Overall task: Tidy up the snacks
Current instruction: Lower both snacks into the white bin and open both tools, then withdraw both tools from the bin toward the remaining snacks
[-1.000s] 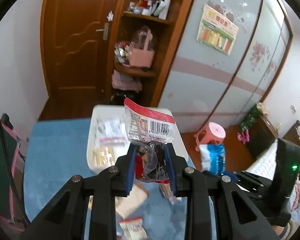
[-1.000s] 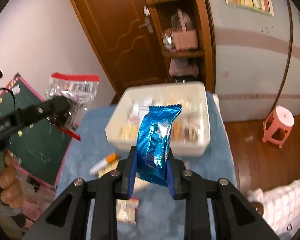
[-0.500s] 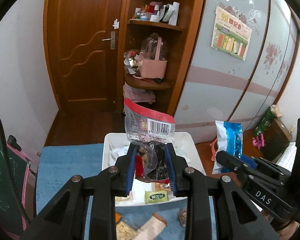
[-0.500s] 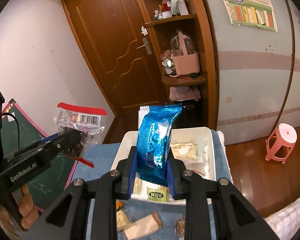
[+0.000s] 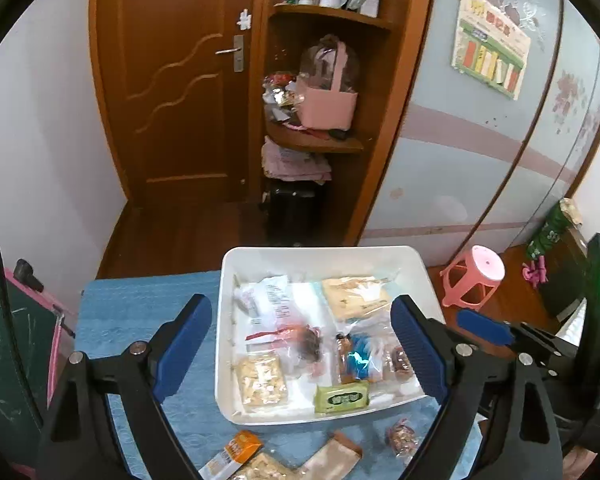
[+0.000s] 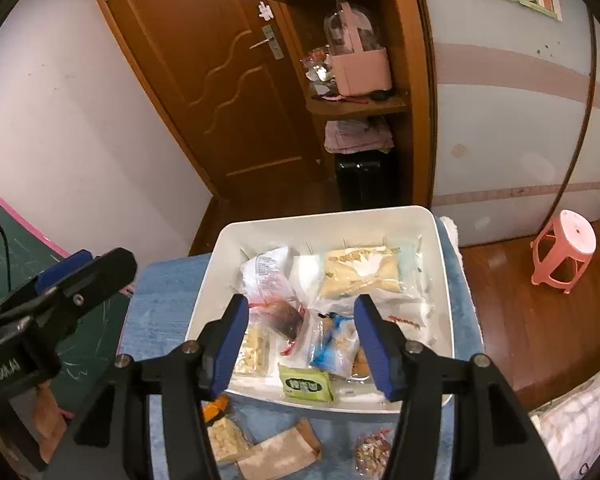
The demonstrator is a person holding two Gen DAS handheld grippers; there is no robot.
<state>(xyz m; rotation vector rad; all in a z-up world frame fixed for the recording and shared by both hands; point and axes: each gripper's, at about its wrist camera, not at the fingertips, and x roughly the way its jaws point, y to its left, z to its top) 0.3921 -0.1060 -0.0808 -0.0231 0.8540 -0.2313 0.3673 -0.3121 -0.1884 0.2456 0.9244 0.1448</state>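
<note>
A white bin (image 5: 324,250) stands on the blue cloth and holds several snack packets. My left gripper (image 5: 300,320) hovers over the bin's near half; its jaws are opening and nothing is between them. A clear red-topped packet (image 5: 300,340) lies in the bin below it. My right gripper (image 6: 300,316) is above the same bin (image 6: 320,218), its jaws opening too. Under it the blue packet (image 6: 332,344) lies loose among the others, free of the pads. A green packet (image 6: 306,386) sits at the bin's near wall.
Loose snacks lie on the cloth in front of the bin: an orange packet (image 5: 240,446), a brown packet (image 6: 284,452) and a bag of nuts (image 6: 374,452). A pink stool (image 6: 564,248) stands on the wooden floor at right. A chalkboard (image 6: 20,248) leans at left.
Both grippers moved forward over the bin and opened. The red-topped packet left the left gripper and the blue packet left the right; both now lie in the bin.
</note>
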